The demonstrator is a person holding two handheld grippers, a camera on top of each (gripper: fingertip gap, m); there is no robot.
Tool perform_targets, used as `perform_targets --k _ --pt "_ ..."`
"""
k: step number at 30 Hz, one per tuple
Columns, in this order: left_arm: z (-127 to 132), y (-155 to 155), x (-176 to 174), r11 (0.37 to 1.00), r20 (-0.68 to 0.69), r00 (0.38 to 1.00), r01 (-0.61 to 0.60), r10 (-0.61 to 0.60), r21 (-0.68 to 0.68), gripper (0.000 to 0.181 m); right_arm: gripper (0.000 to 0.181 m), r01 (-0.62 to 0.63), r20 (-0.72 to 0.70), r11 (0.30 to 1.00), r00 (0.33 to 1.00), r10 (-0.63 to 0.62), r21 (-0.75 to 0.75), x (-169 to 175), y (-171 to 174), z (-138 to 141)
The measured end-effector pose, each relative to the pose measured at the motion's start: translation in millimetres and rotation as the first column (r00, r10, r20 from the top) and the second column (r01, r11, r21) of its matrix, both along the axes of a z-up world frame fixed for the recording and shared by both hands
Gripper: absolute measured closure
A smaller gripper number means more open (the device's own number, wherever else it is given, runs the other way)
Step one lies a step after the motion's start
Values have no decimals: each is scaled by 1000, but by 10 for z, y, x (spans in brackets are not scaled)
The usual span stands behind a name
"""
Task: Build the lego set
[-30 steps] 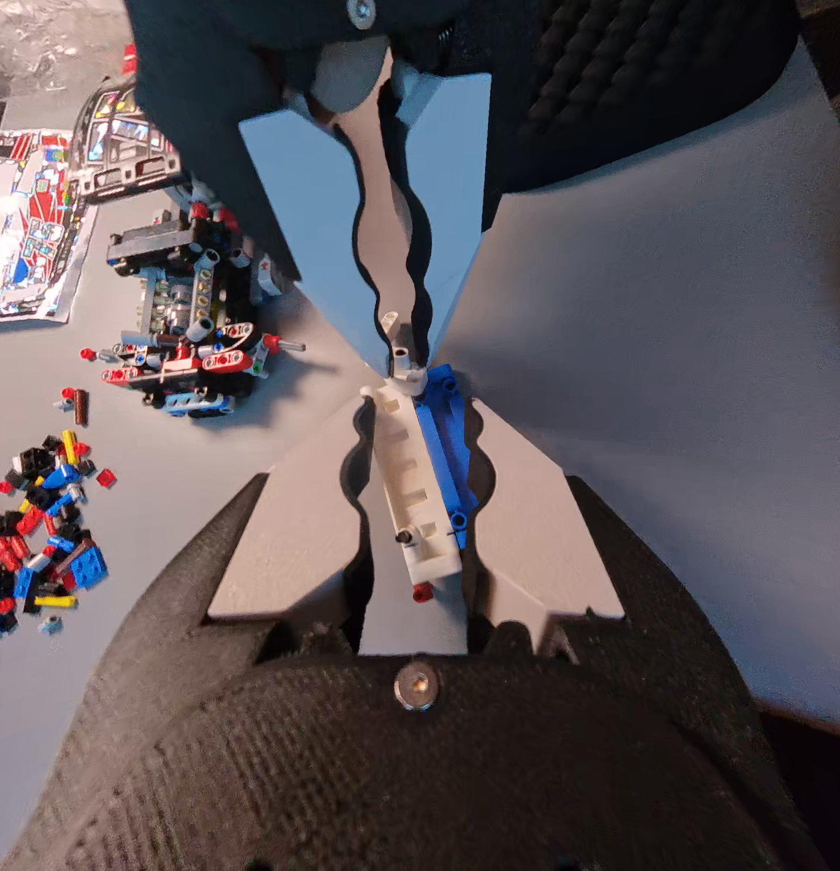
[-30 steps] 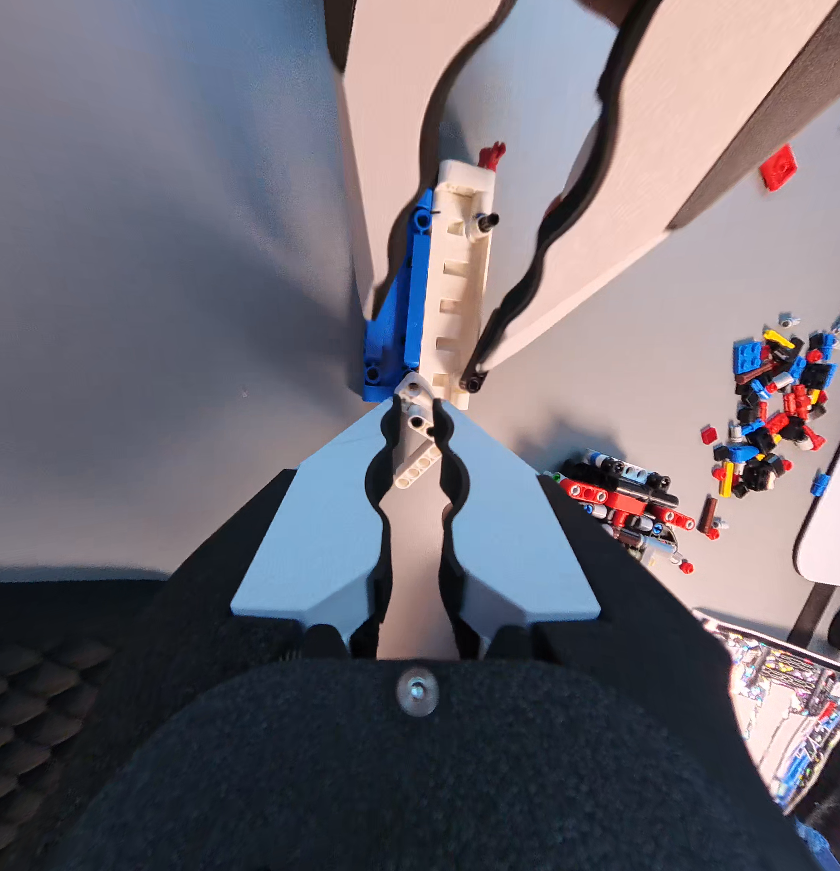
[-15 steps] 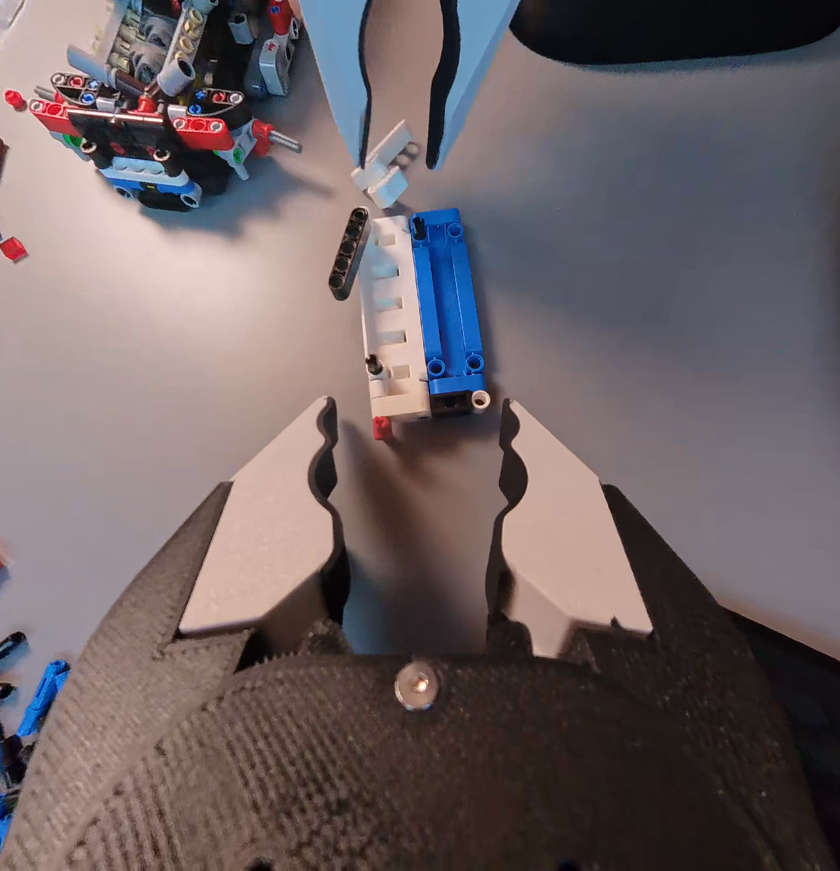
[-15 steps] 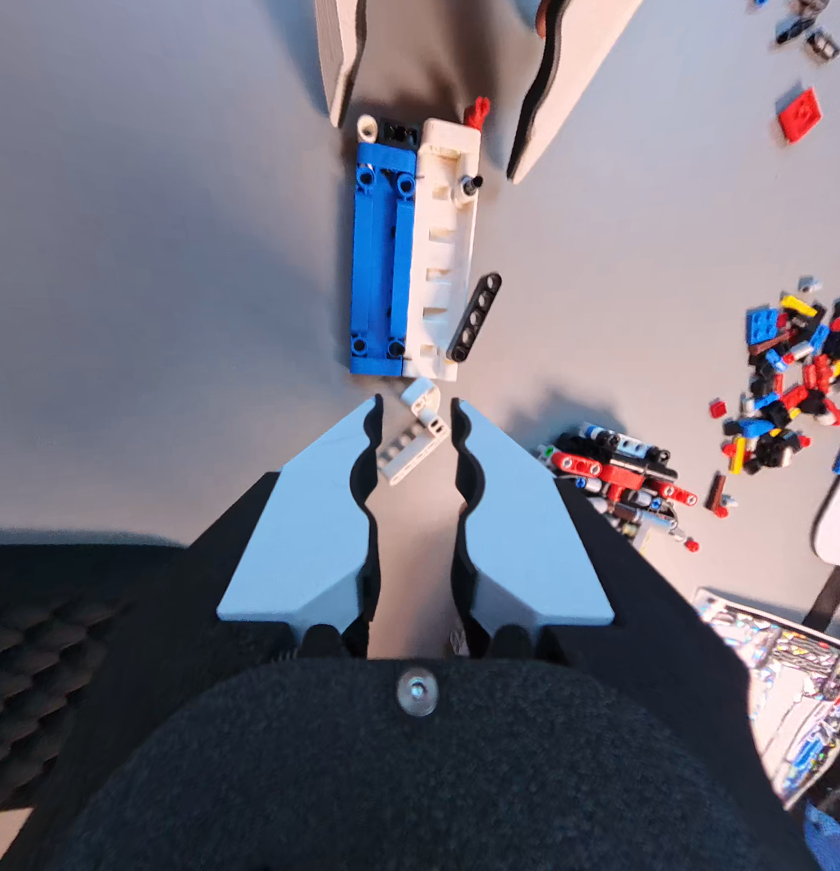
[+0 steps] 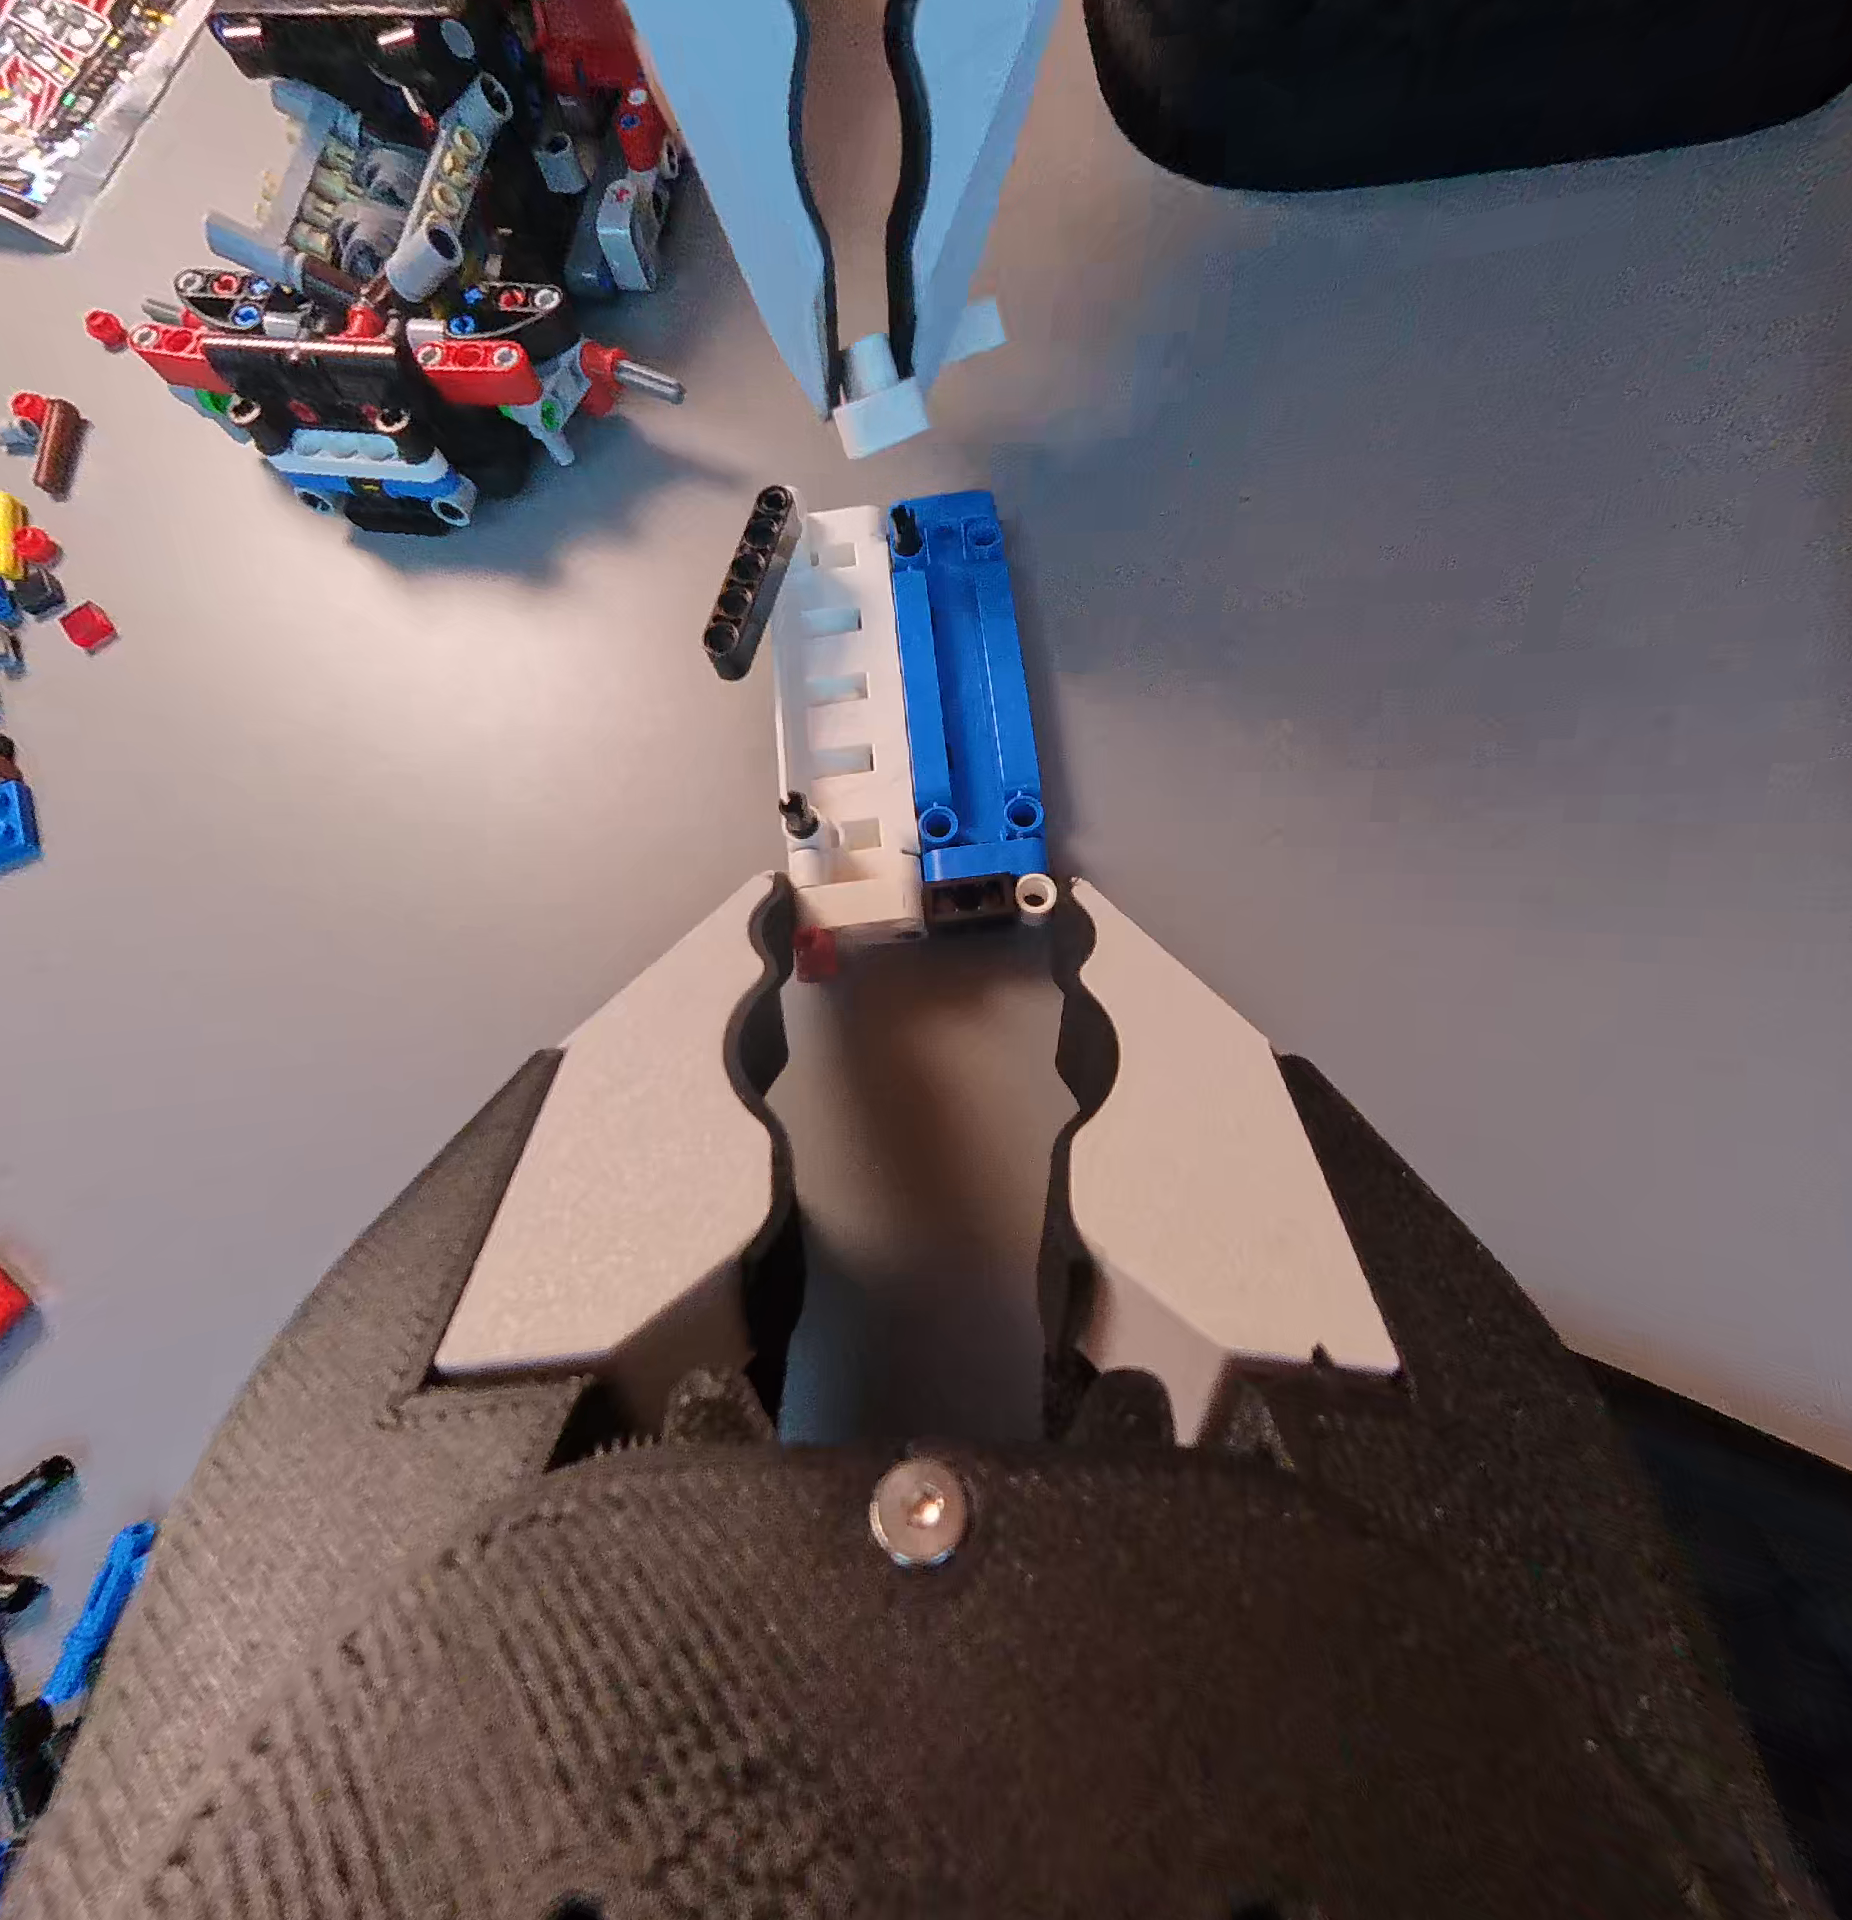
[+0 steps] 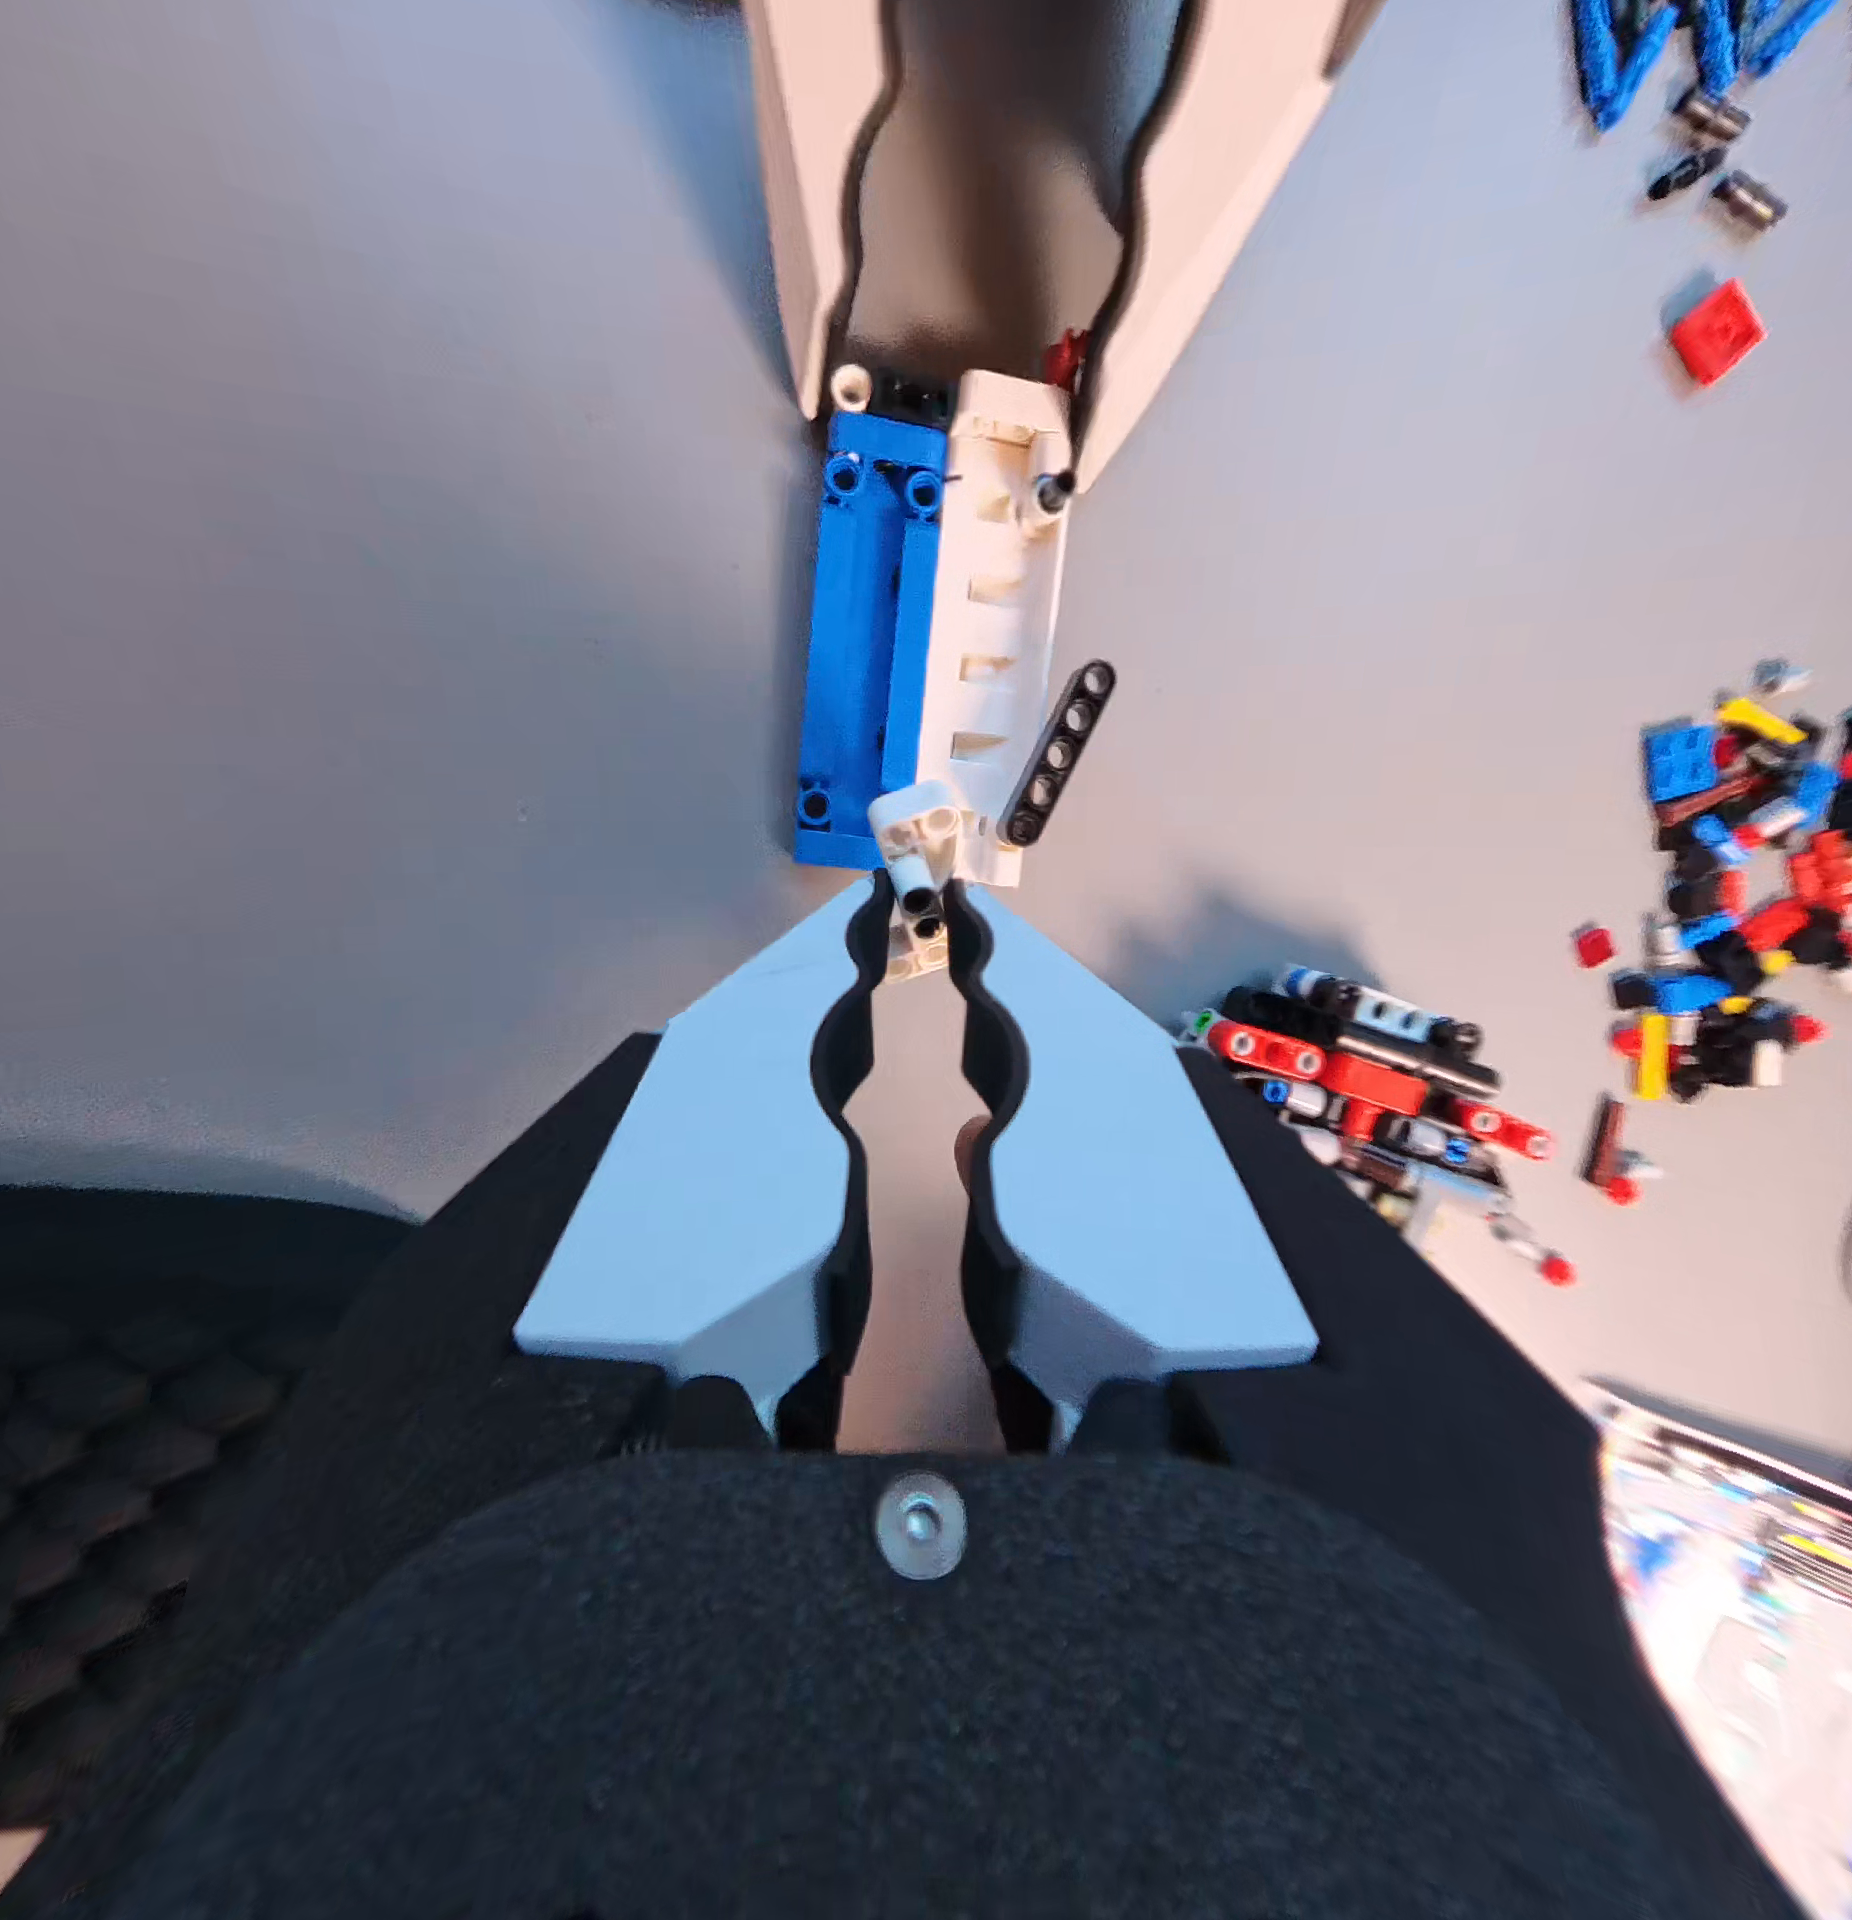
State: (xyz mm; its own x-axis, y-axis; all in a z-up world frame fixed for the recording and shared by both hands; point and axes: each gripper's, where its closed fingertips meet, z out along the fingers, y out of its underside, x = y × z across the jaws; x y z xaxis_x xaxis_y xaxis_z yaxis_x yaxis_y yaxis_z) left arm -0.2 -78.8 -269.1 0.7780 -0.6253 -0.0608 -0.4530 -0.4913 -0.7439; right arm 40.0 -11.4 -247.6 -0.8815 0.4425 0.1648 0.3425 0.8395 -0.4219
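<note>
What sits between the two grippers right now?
The blue-and-white panel assembly lies flat on the table between left gripper and right gripper; a black beam lies beside it. Both views show this.

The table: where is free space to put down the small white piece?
Bare table lies on the blue side of the blue-and-white panel. The other side is crowded: black beam, half-built model, loose bricks.

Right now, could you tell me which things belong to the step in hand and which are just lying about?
In use:
white connector, pinched in the right gripper
blue-and-white panel
left gripper, open at the panel's end
black beam, beside the panel

Lying about:
chassis
loose-brick pile
booklet
</note>
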Motion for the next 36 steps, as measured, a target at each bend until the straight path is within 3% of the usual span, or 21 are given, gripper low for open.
perform_targets --k 6,16,22,26,33,36 --pt "6 22 0 999 0 1000 21 -21 26 133 173 -109 42 954 994 101 279 4 -19 -54" --pt "10 27 17 998 4 999 34 -35 49 133 173 -237 192 866 967 167 440 11 42 -121" --pt "43 29 8 998 10 1000 14 -14 60 131 173 -216 179 883 972 153 417 33 8 -107" --pt "362 100 23 988 102 994 -46 31 150 132 173 -115 101 942 991 87 316 4 -47 9" --pt "553 379 405 982 220 975 -78 39 171 144 173 -2 -13 983 1000 5 182 -30 -161 200" --pt "502 461 411 983 202 978 -88 54 163 163 174 4 -29 985 1000 1 174 -18 -158 207"
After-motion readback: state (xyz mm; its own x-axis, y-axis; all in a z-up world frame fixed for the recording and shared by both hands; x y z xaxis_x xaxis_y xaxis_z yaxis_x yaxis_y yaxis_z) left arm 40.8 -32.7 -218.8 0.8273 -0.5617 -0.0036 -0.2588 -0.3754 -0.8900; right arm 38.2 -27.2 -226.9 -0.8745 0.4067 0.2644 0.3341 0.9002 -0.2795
